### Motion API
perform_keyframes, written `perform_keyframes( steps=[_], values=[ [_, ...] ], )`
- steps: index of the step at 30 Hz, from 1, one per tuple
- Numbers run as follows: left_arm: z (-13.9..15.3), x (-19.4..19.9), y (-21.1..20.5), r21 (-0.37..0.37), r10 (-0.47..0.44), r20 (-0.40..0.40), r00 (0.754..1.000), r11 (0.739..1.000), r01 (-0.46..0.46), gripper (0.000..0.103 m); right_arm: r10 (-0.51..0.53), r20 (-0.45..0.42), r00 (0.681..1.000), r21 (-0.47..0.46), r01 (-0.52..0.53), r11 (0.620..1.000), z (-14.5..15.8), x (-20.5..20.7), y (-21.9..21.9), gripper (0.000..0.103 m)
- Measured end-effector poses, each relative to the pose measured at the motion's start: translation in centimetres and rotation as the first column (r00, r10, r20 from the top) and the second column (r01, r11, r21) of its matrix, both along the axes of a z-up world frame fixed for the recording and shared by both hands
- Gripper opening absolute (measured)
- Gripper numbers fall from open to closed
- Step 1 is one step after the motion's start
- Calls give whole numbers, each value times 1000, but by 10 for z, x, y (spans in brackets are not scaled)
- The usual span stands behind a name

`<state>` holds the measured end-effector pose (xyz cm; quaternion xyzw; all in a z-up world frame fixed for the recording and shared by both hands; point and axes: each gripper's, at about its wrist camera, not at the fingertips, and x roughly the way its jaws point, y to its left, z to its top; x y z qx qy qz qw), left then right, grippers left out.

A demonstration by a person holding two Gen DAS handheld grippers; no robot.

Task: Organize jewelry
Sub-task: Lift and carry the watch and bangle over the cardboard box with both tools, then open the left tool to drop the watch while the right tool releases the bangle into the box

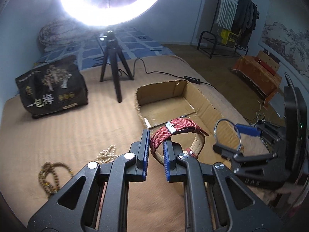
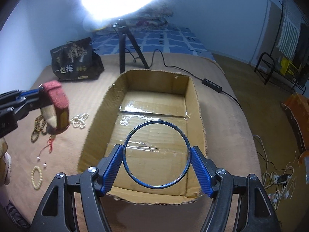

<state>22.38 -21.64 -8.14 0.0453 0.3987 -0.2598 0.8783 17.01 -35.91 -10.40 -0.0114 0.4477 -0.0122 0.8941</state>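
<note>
My left gripper (image 1: 156,151) is shut on a red woven watch strap (image 1: 178,130) and holds it in the air by the near left corner of an open cardboard box (image 1: 204,98). The strap also shows in the right wrist view (image 2: 58,100). My right gripper (image 2: 156,162) is shut on a thin silver bangle (image 2: 156,155), held by its sides above the box (image 2: 154,100). The bangle (image 1: 227,135) shows in the left wrist view too. On the beige cover lie brown bead strings (image 1: 51,176), a pearl string (image 2: 80,120) and a cream bead bracelet (image 2: 36,176).
A ring light on a black tripod (image 1: 114,65) stands behind the box, its cable and switch (image 2: 211,85) running right. A black printed bag (image 1: 51,89) sits at back left. A red cord charm (image 2: 49,145) lies near the beads. The bed edge drops to the floor on the right.
</note>
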Motion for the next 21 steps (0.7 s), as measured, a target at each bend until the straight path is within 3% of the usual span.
perform_keyframes(
  steps=[14, 15, 17, 19, 21],
  values=[
    [-35, 26, -36, 48, -25, -50, 998, 998, 27, 13, -17, -55, 998, 33, 19, 999, -22, 10, -17, 73],
    [-39, 28, -38, 54, -33, -65, 997, 998, 37, 16, -16, -57, 998, 32, 18, 999, -22, 11, -16, 73],
    [-43, 30, -39, 62, -27, -82, 996, 998, 32, 44, -13, -62, 998, 26, 14, 1000, -24, 12, -14, 73],
    [-41, 30, -37, 66, -13, -69, 998, 998, 18, 57, -15, -65, 998, 14, 16, 1000, -25, 12, -14, 78],
    [-36, 30, -34, 59, 0, -51, 999, 998, 3, 60, -22, -69, 997, -4, 22, 1000, -26, 12, -14, 87]
  ],
)
